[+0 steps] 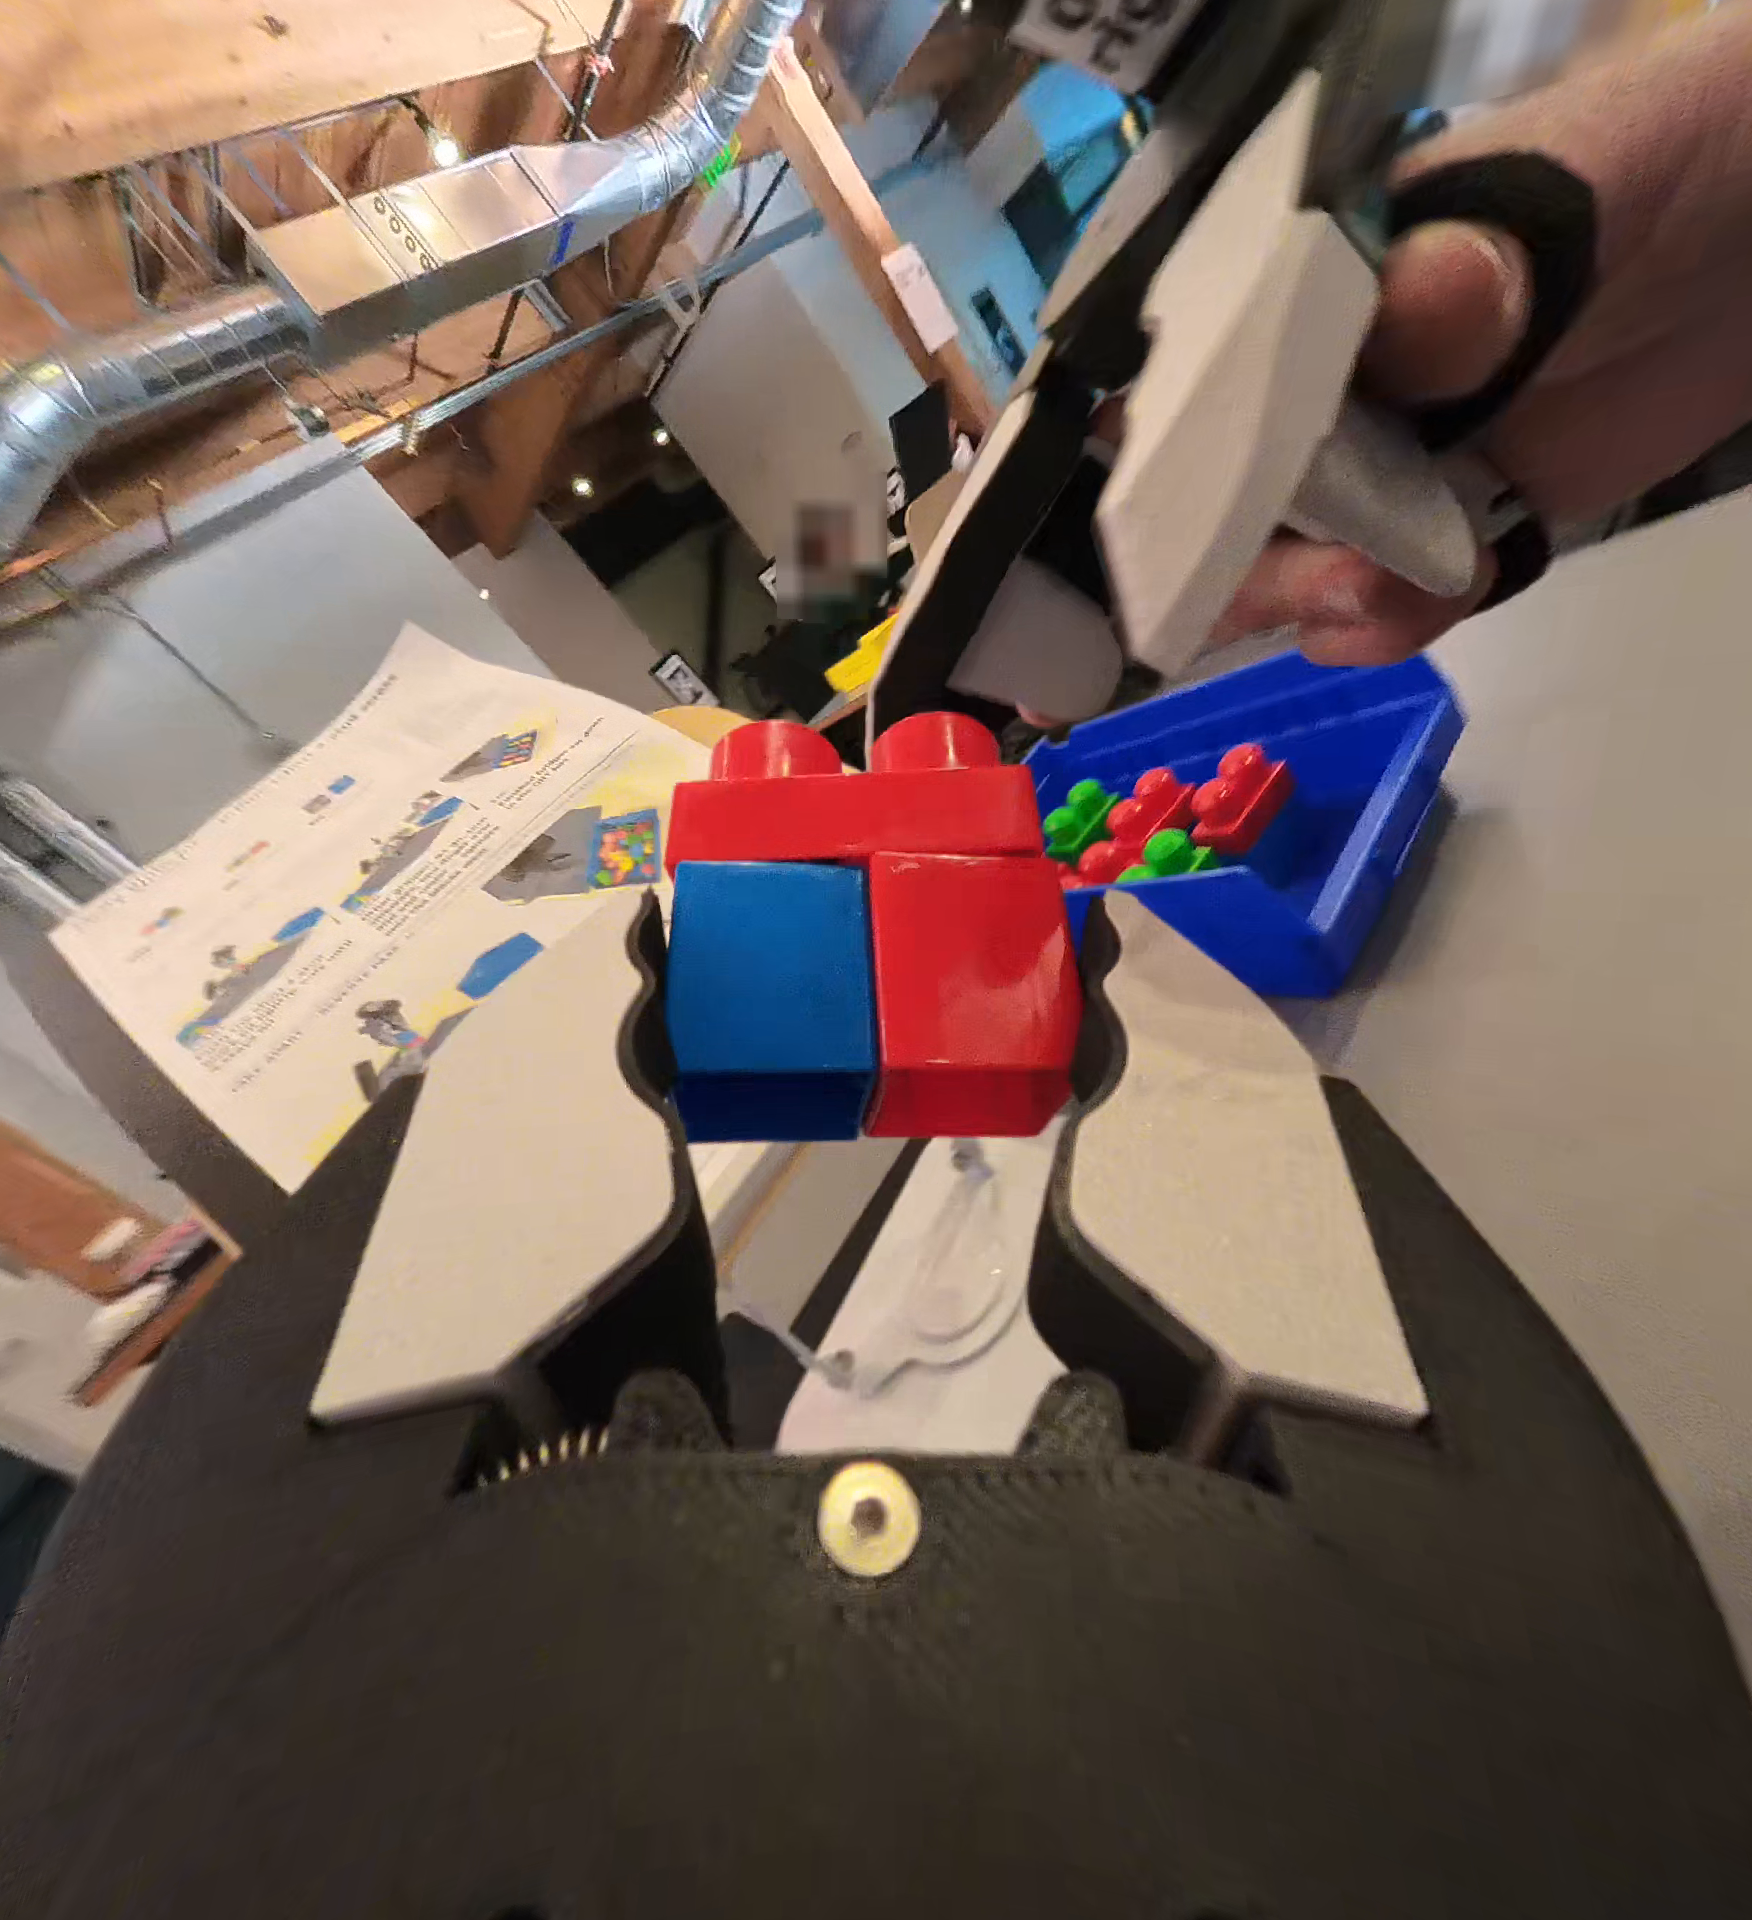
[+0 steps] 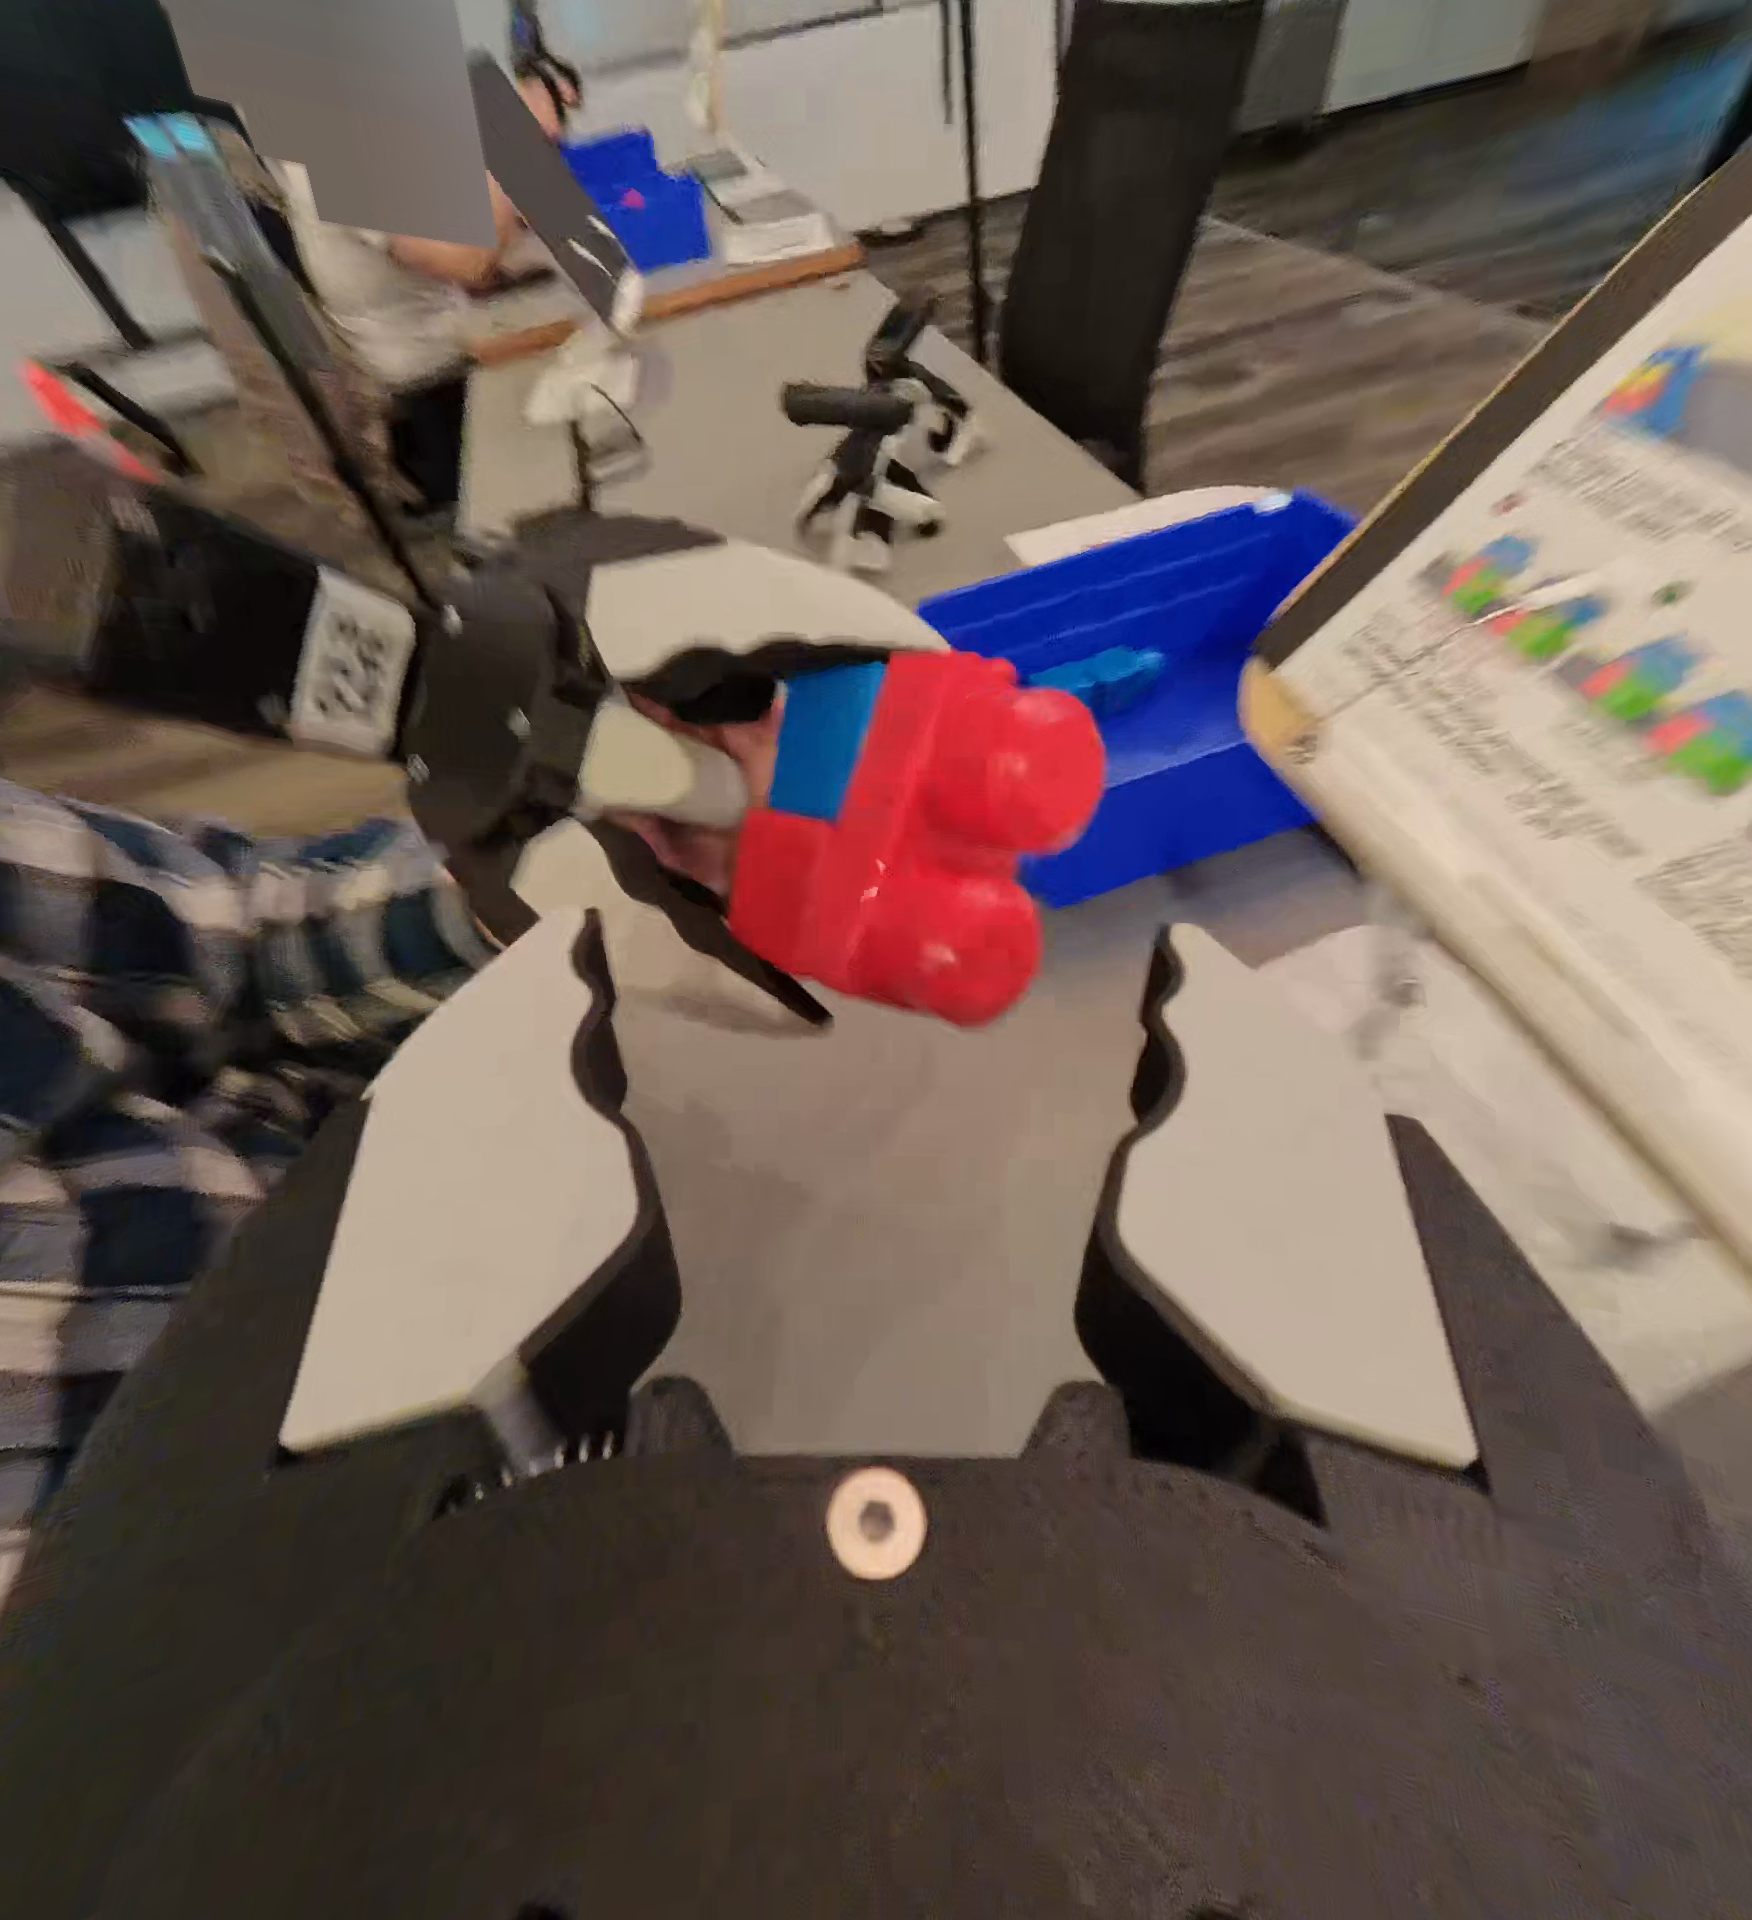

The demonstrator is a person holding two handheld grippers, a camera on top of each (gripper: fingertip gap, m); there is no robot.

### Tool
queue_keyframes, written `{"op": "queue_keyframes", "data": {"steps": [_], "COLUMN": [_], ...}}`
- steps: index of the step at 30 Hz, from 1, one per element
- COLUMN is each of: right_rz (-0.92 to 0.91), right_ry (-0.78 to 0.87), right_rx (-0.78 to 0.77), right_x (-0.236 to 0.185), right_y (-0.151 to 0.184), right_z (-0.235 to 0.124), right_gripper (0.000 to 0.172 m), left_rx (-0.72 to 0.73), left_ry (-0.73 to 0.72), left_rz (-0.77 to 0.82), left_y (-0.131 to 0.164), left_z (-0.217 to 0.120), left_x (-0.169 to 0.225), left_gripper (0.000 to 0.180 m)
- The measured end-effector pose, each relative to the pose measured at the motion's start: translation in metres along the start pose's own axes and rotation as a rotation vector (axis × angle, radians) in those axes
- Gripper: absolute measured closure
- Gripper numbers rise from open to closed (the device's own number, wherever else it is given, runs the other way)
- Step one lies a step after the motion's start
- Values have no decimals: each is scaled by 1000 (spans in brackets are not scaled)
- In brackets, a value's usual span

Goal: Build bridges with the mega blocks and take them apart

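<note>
My left gripper [image 1: 874, 997] is shut on a small bridge of blocks and holds it off the table. Its pads press the blue block [image 1: 770, 966] on the left and the red block [image 1: 971, 977] on the right. A wide red block [image 1: 851, 816] with two studs caps both. In the right wrist view the same bridge [image 2: 903, 831] hangs in the left gripper [image 2: 726, 748], tilted sideways. My right gripper [image 2: 877, 997] is open and empty, just below and in front of the bridge. It also shows above the bridge in the left wrist view [image 1: 1215, 436], held by a hand.
A blue bin [image 1: 1371, 852] with several red and green blocks sits right of the bridge; it also shows in the right wrist view [image 2: 1163, 665]. A printed instruction sheet [image 1: 352, 894] lies at left on the grey table [image 1: 1630, 831]. A plaid sleeve [image 2: 124, 987] is at left. My left and right fingertips are right by each other.
</note>
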State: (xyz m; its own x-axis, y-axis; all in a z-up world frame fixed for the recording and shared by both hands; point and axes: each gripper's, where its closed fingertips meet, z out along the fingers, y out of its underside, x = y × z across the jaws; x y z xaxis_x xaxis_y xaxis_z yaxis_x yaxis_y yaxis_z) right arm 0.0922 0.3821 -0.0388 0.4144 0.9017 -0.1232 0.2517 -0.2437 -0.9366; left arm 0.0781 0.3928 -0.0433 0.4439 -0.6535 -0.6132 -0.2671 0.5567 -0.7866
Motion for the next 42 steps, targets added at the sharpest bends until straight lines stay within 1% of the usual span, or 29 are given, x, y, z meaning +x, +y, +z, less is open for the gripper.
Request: {"op": "queue_keyframes", "data": {"steps": [1,2,3,5,6,8,10,13,15,17,19,21,27,35,40,42], "right_rz": [45,65,72,88,92,31,-54,-90,-83,-117,-86,-72,-94,-149,-153,-131], "right_ry": [-40,-56,-44,16,50,190,346,420,439,481,455,453,456,516,493,451], "right_rx": [17,3,-16,9,-6,-4,-70,-106,-77,-72,-74,-73,-54,-16,-8,-2], "right_x": [-5,-7,-5,3,6,19,34,37,39,44,46,50,50,49,47,45], "right_y": [-1,3,7,9,14,18,26,34,33,32,34,35,30,24,21,19], "right_z": [6,11,17,23,27,28,29,41,43,43,46,43,42,36,35,35], "right_gripper": [84,87,84,84,81,81,65,52,58,61,64,77,78,78,78,78], "left_rx": [-13,-14,-22,-74,-96,-141,-173,-242,-286,-297,-309,-307,-288,-250,-215,-194], "left_ry": [-4,-3,-11,-70,-84,-113,-117,-132,-140,-113,-105,-98,-110,-146,-163,-162], "left_rz": [30,42,53,120,144,214,267,345,417,440,466,480,509,561,571,581], "left_y": [1,3,4,11,13,18,22,30,36,41,44,43,40,35,30,26], "left_z": [2,4,5,8,10,13,17,25,30,34,35,36,37,39,39,38], "left_x": [4,8,11,10,11,11,13,16,19,26,28,31,29,25,24,24], "left_gripper": [106,106,106,106,106,106,106,106,106,106,107,106,107,106,106,106]}}
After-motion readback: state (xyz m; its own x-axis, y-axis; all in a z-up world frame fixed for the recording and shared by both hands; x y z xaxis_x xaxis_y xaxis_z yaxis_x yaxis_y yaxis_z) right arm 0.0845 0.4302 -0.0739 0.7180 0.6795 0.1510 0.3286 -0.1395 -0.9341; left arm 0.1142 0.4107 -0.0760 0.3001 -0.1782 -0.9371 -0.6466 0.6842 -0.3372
